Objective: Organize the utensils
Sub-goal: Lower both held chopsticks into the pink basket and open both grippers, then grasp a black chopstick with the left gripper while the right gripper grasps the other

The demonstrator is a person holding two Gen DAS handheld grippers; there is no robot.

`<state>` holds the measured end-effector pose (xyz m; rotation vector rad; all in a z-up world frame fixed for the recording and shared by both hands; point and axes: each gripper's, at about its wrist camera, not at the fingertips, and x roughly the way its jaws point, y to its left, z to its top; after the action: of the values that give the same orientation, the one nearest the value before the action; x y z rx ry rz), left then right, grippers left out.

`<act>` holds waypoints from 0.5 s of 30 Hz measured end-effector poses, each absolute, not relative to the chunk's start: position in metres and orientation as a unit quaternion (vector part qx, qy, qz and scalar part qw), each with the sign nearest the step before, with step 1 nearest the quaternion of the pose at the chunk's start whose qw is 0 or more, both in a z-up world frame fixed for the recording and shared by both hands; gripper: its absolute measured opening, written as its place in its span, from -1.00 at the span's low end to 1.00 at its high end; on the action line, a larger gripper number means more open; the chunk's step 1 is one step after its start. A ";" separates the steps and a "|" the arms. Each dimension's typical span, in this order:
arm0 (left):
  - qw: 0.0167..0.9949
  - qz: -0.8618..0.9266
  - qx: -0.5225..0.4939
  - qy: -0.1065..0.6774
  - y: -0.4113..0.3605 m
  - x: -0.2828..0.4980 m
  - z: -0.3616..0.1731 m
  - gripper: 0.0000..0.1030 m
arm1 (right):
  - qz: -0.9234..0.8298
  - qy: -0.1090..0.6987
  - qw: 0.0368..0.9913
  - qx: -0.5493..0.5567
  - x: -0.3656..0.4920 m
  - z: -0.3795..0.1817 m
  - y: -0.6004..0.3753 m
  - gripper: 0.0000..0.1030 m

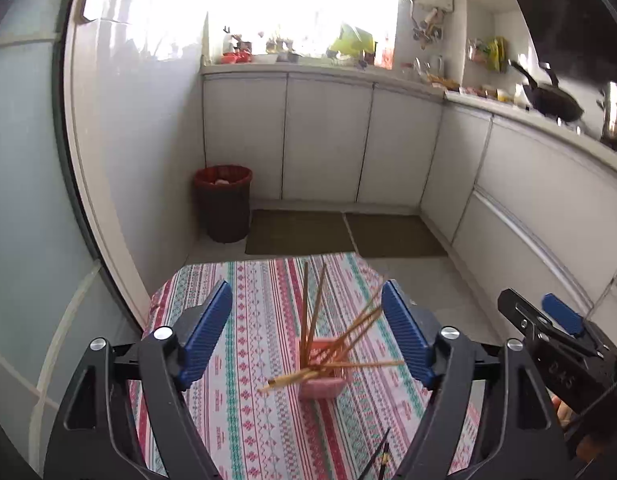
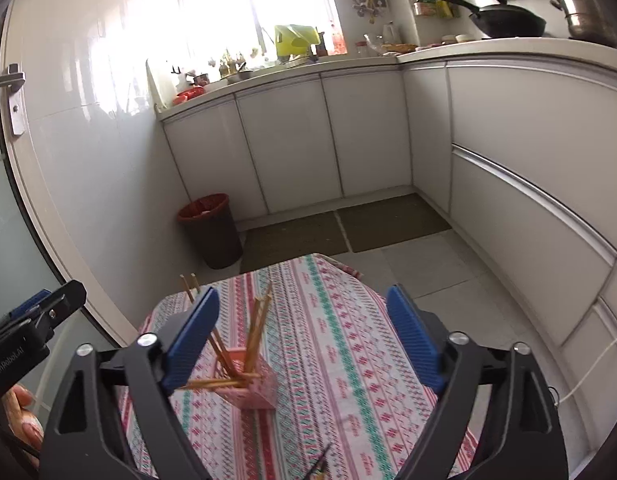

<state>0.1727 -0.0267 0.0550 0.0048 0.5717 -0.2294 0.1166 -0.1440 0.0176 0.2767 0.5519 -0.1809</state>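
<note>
A small pink holder (image 1: 322, 384) stands on the patterned tablecloth (image 1: 252, 420) and holds several wooden chopsticks (image 1: 308, 316) fanned out in different directions. It also shows in the right wrist view (image 2: 258, 390) with its chopsticks (image 2: 257, 332). My left gripper (image 1: 308, 336) is open and empty, raised above the table with the holder between its blue pads. My right gripper (image 2: 304, 340) is open and empty, also above the table, with the holder near its left pad. A dark chopstick tip (image 1: 382, 456) lies at the table's near edge.
A dark bin with a red rim (image 1: 223, 202) stands on the floor by the wall. Two brown mats (image 1: 344, 232) lie before white cabinets (image 1: 324, 136). The counter holds a black wok (image 1: 550, 98) and clutter. The right gripper shows in the left view (image 1: 548, 320).
</note>
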 end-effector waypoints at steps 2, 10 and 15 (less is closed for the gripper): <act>0.949 -0.108 0.011 0.297 -0.030 0.169 0.049 0.63 | -0.094 0.287 0.944 0.133 0.108 0.010 -0.148 0.78; 0.878 -0.135 0.043 0.458 -0.052 0.168 -0.030 0.86 | -0.063 0.391 0.904 0.163 0.064 -0.039 -0.169 0.83; 0.819 -0.140 0.078 0.551 -0.076 0.174 -0.107 0.86 | -0.052 0.476 0.839 0.256 0.045 -0.087 -0.192 0.83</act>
<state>0.1740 -0.0760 -0.1066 0.1661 1.1744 -0.2979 0.0445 -0.1915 -0.0869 0.5424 1.0072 -0.1101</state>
